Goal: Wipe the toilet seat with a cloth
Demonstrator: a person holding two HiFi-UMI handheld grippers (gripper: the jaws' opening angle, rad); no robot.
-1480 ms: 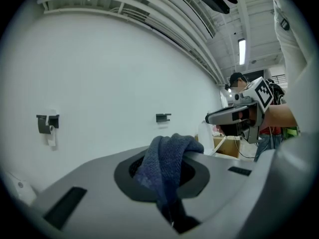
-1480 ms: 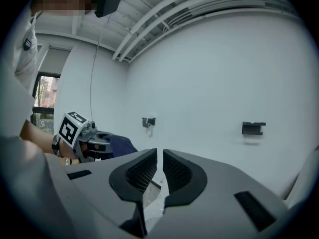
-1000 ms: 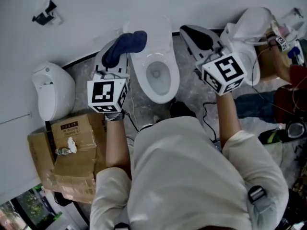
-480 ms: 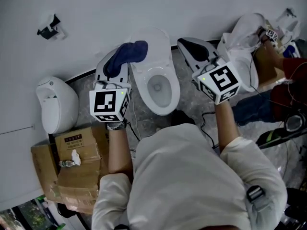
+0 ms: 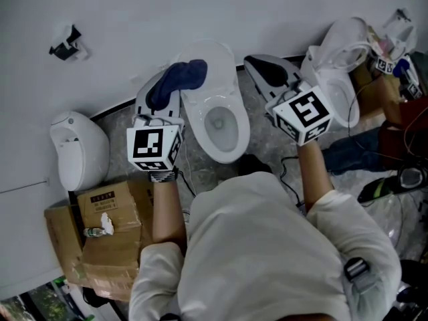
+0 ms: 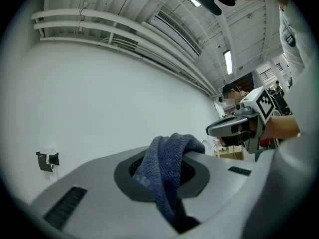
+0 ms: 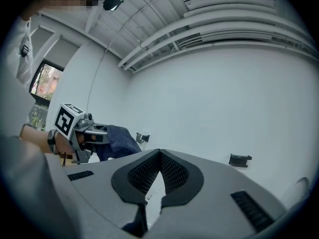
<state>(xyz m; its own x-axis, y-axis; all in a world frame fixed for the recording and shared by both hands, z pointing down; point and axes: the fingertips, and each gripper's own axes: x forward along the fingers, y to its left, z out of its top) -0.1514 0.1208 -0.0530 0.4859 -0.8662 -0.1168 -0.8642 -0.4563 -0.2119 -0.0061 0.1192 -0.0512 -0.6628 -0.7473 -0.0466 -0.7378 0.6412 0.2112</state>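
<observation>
White shirt and both forearms fill the near edge of the head view. Left gripper is clamped on the blue cloth; in the left gripper view the cloth is pinched deep between the pads, with a fold bulging out past the tips. Right gripper has its jaws closed together with nothing between them; the right gripper view shows only bare wall in the small gap behind the touching tips.

Toilet seat sits between the two grippers, lower than both, just right of the left gripper. Cloth end hangs near the seat's rear left edge; contact can't be told. Seat's long axis runs from the person toward the wall, roughly parallel to both grippers.

Judgement: the left hand is nearer and has the cloth, so the next move is down and right onto the rim. Wiping looks not yet begun.
</observation>
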